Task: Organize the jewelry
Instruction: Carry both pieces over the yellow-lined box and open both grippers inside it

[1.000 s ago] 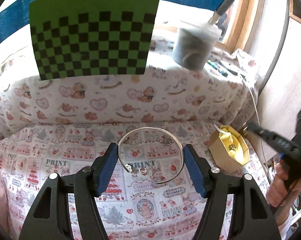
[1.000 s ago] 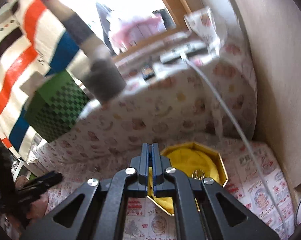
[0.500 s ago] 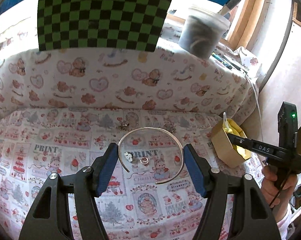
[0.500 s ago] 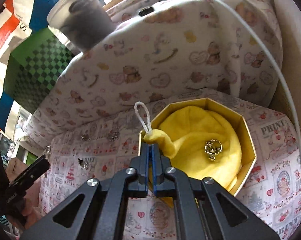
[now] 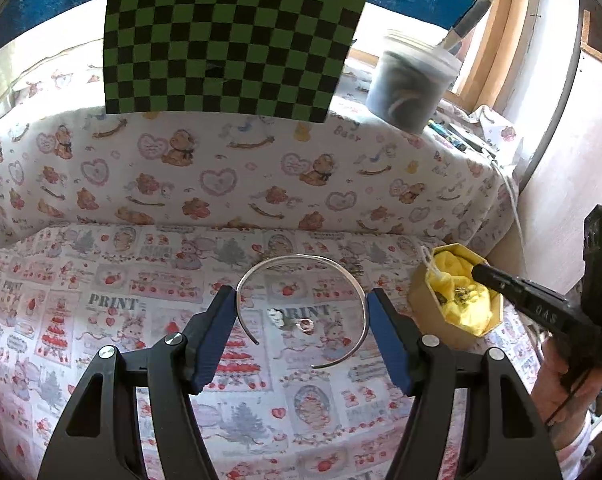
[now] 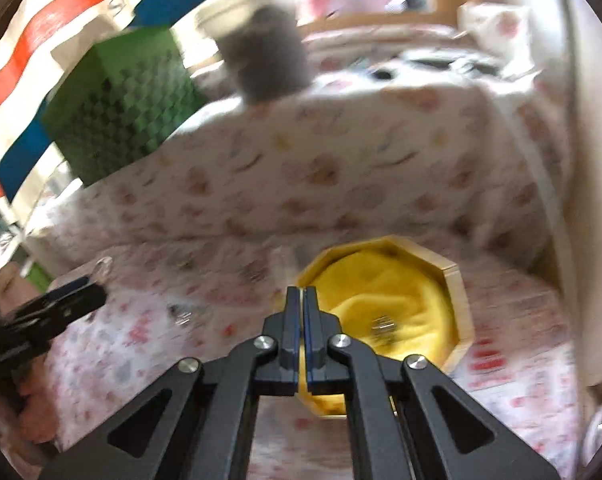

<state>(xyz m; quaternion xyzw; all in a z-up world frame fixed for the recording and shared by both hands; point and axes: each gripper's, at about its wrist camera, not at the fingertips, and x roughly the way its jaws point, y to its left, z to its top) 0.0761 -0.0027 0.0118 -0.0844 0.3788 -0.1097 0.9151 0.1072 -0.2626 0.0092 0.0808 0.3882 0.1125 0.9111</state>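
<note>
Open silver bangle point(image 5: 301, 308) spans blue fingers point(image 5: 217, 332); ring point(image 5: 459, 294) in yellow-lined box point(image 5: 421, 304).

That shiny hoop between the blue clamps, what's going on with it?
A person is tidying jewelry with two hand-held grippers. The left gripper holds an open silver bangle between its blue pads, above the printed cloth, where a small ring and another tiny piece lie. The right gripper, shut with nothing seen in it, is at the gold box lined with yellow cloth, where one piece already sits.
</note>
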